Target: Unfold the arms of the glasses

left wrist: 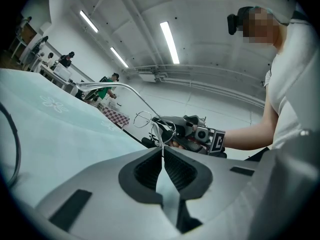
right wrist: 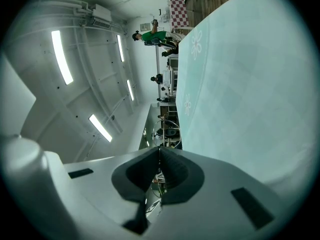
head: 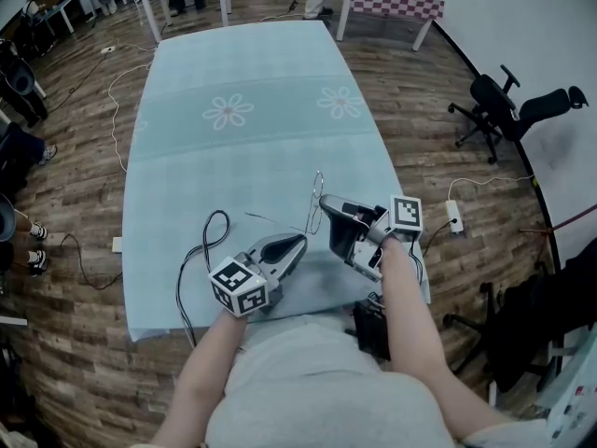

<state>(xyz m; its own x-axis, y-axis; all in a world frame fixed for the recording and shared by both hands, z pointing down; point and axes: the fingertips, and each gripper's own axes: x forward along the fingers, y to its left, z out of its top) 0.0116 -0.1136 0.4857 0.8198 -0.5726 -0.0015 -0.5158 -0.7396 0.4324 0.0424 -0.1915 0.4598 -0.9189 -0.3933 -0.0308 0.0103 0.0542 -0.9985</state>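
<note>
Pinching with grey left tongs [head: 302, 240] one arm of thin silver wire glasses [head: 318, 192], bracing the rim in clamped matching right tongs [head: 325, 203] over the pale-blue desk [head: 242, 157], seemingly for unfolding.

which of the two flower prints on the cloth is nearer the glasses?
The right-hand flower in the head view, almost straight up-table from the glasses. The left-hand flower sits off to the side.
</note>
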